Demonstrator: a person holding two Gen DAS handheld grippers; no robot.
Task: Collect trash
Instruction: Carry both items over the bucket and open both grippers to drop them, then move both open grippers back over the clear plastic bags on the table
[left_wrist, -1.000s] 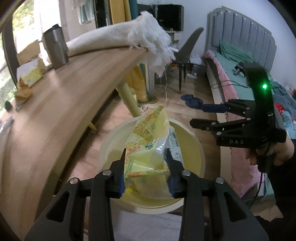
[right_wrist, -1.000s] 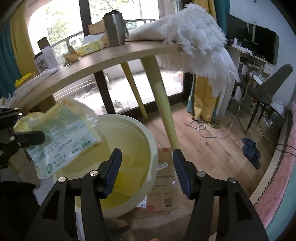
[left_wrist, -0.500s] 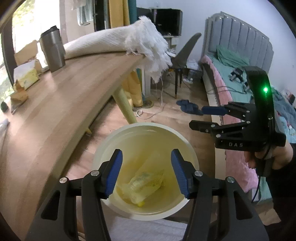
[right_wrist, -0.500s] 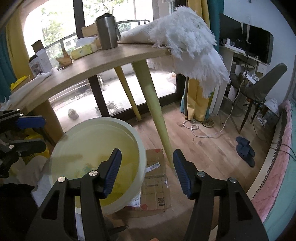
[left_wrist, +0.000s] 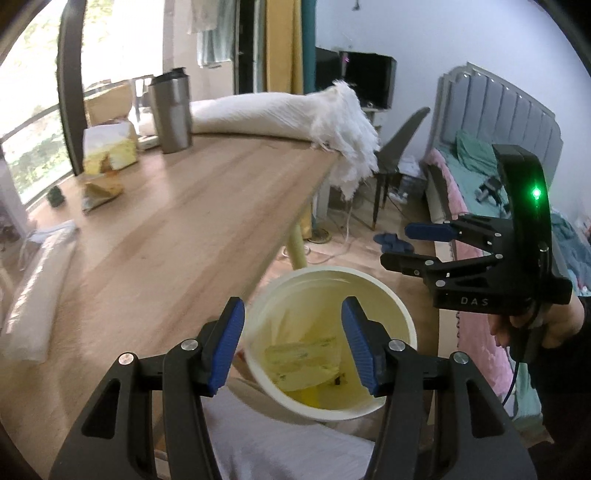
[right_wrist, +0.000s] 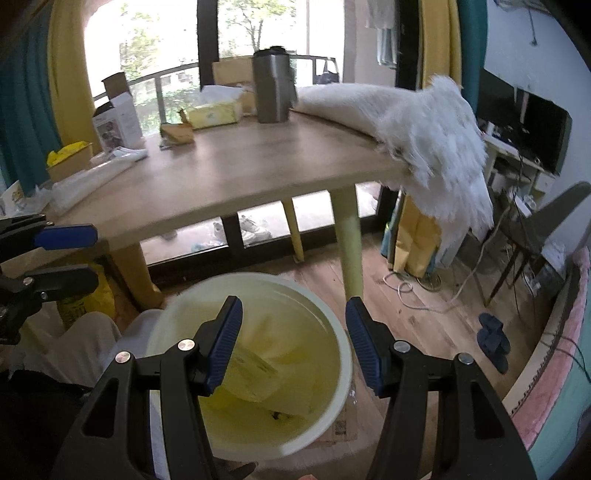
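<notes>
pale yellow bin (left_wrist: 400, 314), yellow wrapper (left_wrist: 303, 354), steel-grey tumbler (left_wrist: 171, 110), white fringed cloth (left_wrist: 295, 110)

Yellow wrapper (left_wrist: 303, 354) lying inside pale round bin (left_wrist: 402, 317)

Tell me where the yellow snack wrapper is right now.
The yellow snack wrapper lies at the bottom of the cream bin, low centre in both wrist views, on the floor beside the wooden table.

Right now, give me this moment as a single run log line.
task: collect trash | left gripper: open, empty | right gripper: open, empty | yellow wrapper: inside bin | table: crumpled wrapper left
</notes>
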